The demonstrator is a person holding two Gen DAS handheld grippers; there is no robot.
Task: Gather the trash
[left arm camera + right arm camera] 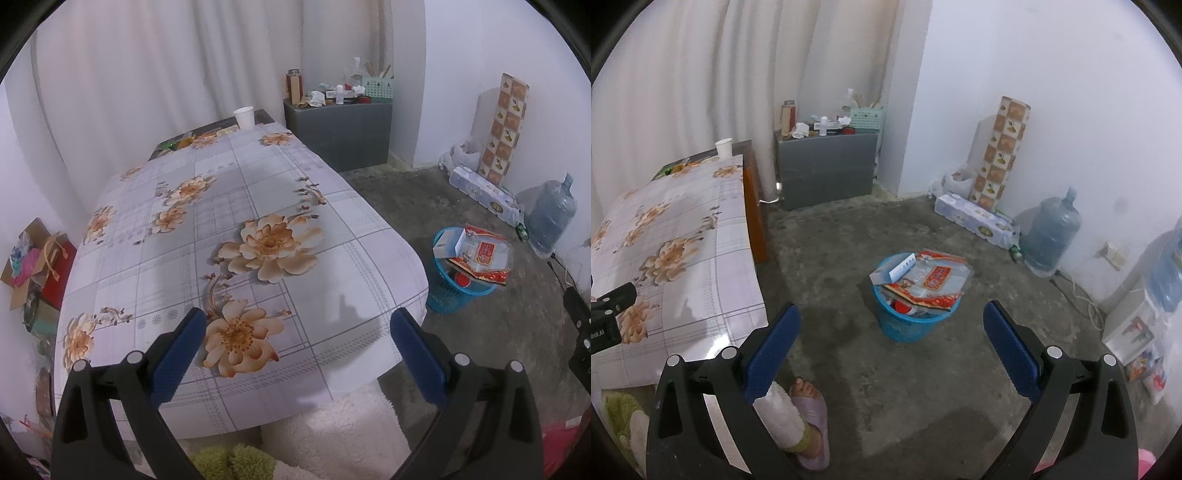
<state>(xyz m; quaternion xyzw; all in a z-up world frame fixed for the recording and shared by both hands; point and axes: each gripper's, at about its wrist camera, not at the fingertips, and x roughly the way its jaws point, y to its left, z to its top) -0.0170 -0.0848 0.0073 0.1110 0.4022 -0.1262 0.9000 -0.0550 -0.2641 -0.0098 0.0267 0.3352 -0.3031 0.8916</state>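
Blue basket [905,325] heaped with wrappers [931,284]

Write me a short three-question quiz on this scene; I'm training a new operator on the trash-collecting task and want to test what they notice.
1. True or false: the left gripper is shut on a wrapper.
2. Where does the blue bin stand? A) on the table B) on the floor C) on the grey cabinet
3. Fill in: at the far end of the table stands a white paper ____.

Key
1. False: both it and the right gripper are open and hold nothing.
2. B: on the floor, with packaging piled over its rim.
3. cup
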